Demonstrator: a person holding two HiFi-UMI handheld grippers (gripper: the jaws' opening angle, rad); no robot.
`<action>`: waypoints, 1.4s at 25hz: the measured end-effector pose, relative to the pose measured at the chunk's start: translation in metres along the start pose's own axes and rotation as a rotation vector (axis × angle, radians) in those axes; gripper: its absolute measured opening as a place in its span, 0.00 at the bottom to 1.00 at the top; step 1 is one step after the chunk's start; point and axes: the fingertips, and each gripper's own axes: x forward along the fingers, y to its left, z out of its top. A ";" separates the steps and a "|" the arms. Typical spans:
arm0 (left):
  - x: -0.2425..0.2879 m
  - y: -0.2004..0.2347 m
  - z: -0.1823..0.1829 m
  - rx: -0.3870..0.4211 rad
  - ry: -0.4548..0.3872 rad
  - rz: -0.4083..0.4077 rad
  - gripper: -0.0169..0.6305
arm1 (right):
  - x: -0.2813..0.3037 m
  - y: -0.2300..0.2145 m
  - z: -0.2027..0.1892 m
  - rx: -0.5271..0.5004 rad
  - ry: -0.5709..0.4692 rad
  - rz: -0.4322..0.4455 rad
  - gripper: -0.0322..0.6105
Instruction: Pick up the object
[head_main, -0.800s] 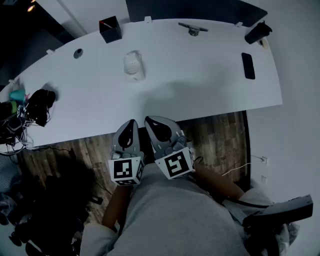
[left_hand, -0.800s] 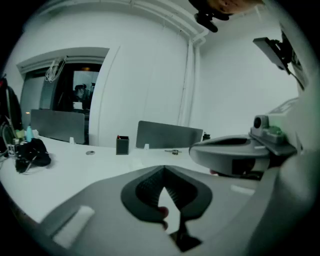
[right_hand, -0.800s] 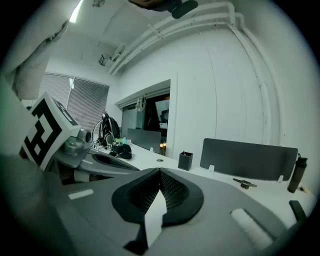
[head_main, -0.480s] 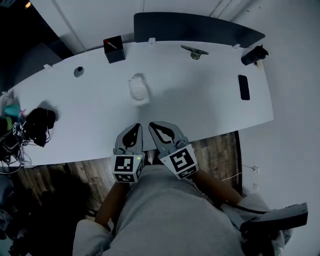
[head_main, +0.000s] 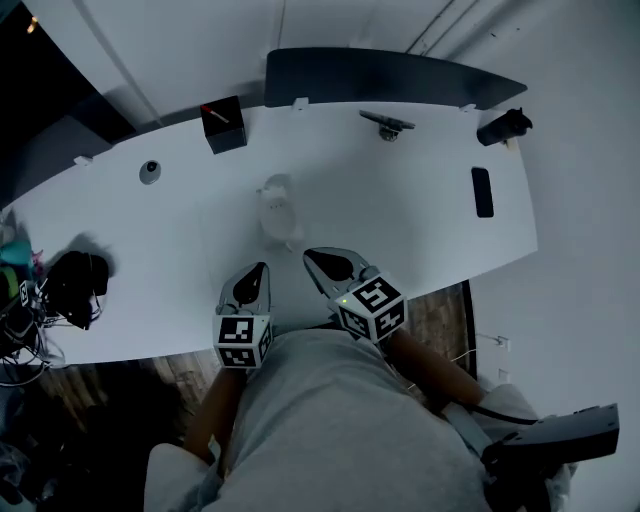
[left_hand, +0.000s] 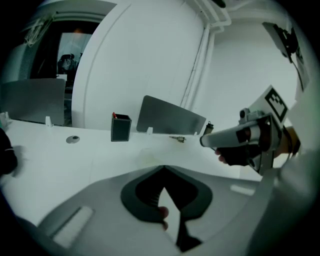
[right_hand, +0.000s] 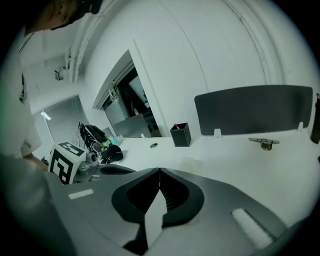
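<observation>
White object (head_main: 278, 208) sits on the white table (head_main: 420, 230), near the middle, and nothing is holding it. From the left claw (head_main: 262, 267) it lies at about 1 o'clock. From the right claw (head_main: 310, 255) it lies at about 11 o'clock. It is near both claws but apart from them.

We see both claws shut tight, tips together, with nothing between them.

What could go wrong? If a shut claw goes in, it will bump the white object and push it away, so a claw has to open first. We think the thing looks round and smooth, so it may slip out or tip over if the claw grabs it off to one side. It is also white on white, so a claw could miss it.

From the head view we can see where the white object is, and also a black box (head_main: 223, 124) at its 11 o'clock and a dark phone (head_main: 482, 191) at its 3 o'clock. The two gripper views show the shut tips up close, which the head view does not. In them the white object is only a faint pale patch, if that is it at all.
</observation>
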 end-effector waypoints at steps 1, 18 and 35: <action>0.003 0.003 0.000 -0.007 0.006 0.016 0.03 | 0.003 -0.005 0.001 0.014 0.016 0.025 0.07; 0.018 0.015 -0.008 -0.118 0.027 0.128 0.03 | 0.087 -0.093 -0.037 0.509 0.425 0.241 0.37; 0.010 0.027 -0.015 -0.136 0.041 0.180 0.03 | 0.151 -0.098 -0.074 0.630 0.641 0.326 0.37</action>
